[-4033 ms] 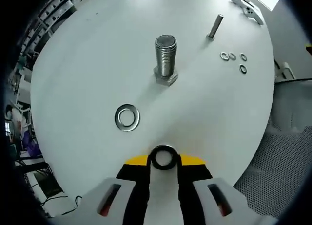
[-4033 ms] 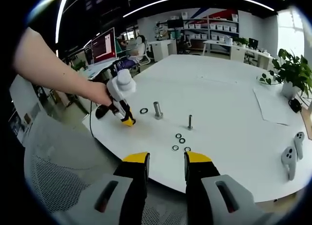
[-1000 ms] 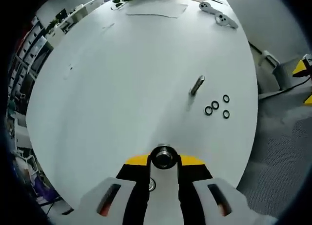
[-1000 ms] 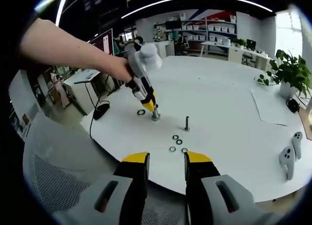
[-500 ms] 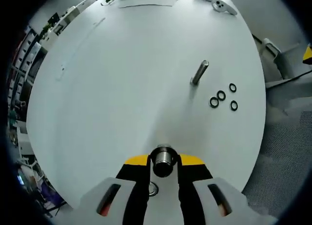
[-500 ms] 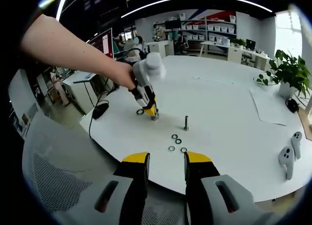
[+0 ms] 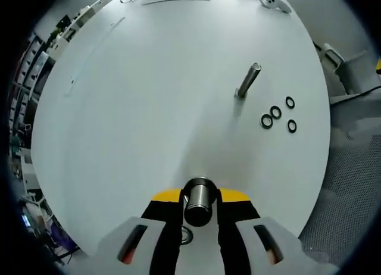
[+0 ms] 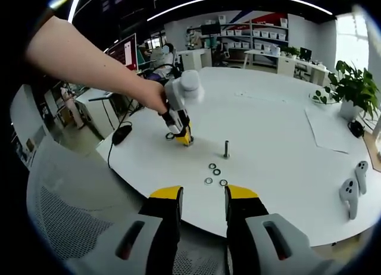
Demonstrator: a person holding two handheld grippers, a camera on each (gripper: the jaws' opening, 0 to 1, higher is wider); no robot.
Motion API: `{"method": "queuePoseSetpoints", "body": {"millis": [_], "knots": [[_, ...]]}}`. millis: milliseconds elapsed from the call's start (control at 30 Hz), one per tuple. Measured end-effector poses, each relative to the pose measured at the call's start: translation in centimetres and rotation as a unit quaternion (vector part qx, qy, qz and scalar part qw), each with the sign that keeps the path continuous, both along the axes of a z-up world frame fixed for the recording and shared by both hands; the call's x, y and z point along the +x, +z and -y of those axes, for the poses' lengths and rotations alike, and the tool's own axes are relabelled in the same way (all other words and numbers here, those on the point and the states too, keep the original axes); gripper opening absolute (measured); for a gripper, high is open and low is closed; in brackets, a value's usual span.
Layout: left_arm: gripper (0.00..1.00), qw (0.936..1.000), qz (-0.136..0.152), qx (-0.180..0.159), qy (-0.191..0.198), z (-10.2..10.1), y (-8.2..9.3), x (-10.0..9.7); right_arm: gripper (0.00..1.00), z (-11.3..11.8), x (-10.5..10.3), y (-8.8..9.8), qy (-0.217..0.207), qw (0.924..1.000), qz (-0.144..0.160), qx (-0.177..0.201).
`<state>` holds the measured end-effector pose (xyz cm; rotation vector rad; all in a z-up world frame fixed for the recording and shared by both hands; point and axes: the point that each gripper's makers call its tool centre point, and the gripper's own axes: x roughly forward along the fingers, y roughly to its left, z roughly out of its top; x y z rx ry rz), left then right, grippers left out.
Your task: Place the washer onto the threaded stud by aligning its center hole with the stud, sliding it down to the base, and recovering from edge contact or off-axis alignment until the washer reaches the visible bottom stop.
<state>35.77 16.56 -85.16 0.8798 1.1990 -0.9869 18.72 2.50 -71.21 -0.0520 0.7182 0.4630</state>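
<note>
My left gripper [image 7: 199, 199] points down at the white table [image 7: 149, 96], its yellow-tipped jaws shut on a steel washer [image 7: 199, 180]. The thick threaded stud [image 7: 198, 208] pokes up through the washer's hole, between the jaws. A second large washer [image 7: 186, 234] lies flat on the table beside the stud's base. In the right gripper view a hand holds the left gripper [image 8: 184, 138] upright over that stud. My right gripper [image 8: 202, 209] hangs off the table's near edge, open, with nothing between its jaws.
A thin plain stud [image 7: 248, 80] [image 8: 226, 148] stands to the right, with several small washers [image 7: 275, 112] [image 8: 215, 172] beside it. Two white controllers [image 8: 347, 194], a sheet of paper [image 8: 327, 129] and a potted plant [image 8: 351, 87] sit at the far right. A mesh chair [image 8: 65, 215] is by the table's edge.
The left gripper has sunk lower over the thick stud, so more of the stud now stands up through the held washer. The right gripper has stayed put.
</note>
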Motion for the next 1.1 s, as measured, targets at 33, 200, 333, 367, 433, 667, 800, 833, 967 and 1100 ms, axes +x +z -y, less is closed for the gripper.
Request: {"method": "queuePoseSetpoints", "body": {"millis": [33, 200, 333, 367, 433, 667, 800, 833, 967, 1100], "knots": [[0.19, 1.0000, -0.001, -0.001, 0.003, -0.1, -0.1, 0.1, 0.31, 0.0, 0.0, 0.0, 0.000, 1.0000, -0.001, 0.000], [0.20, 0.9999, 0.002, -0.008, 0.007, 0.1, 0.1, -0.1, 0.31, 0.0, 0.0, -0.1, 0.000, 1.0000, -0.001, -0.002], [0.21, 0.9996, 0.001, -0.022, 0.018, 0.0, -0.1, 0.0, 0.31, 0.0, -0.1, -0.1, -0.001, 1.0000, 0.000, -0.003], [0.21, 0.9996, 0.001, -0.022, 0.019, -0.1, -0.2, 0.1, 0.31, 0.0, -0.1, -0.1, 0.000, 1.0000, -0.001, -0.004], [0.22, 0.9997, 0.003, -0.020, 0.015, -0.2, -0.2, -0.1, 0.31, 0.0, -0.1, -0.1, 0.002, 1.0000, -0.002, -0.004], [0.23, 0.9993, 0.012, -0.025, 0.024, -1.2, 0.3, -0.1, 0.31, -0.2, -0.2, -0.2, 0.006, 1.0000, -0.004, -0.006], [0.21, 0.9996, 0.018, -0.015, 0.015, -2.6, 0.5, 0.0, 0.31, -0.3, -0.2, -0.3, 0.008, 0.9999, -0.007, -0.004], [0.21, 0.9995, 0.016, -0.016, 0.024, -3.1, 0.6, 0.1, 0.31, -0.3, -0.2, -0.3, 0.009, 0.9999, -0.006, -0.004], [0.22, 0.9986, 0.017, -0.020, 0.046, -4.2, 0.9, 0.4, 0.31, -0.3, -0.3, -0.3, 0.010, 0.9999, -0.007, -0.006], [0.21, 0.9981, 0.015, -0.019, 0.056, -5.0, 1.0, 0.4, 0.31, -0.3, -0.3, -0.4, 0.010, 0.9999, -0.008, -0.006]]}}
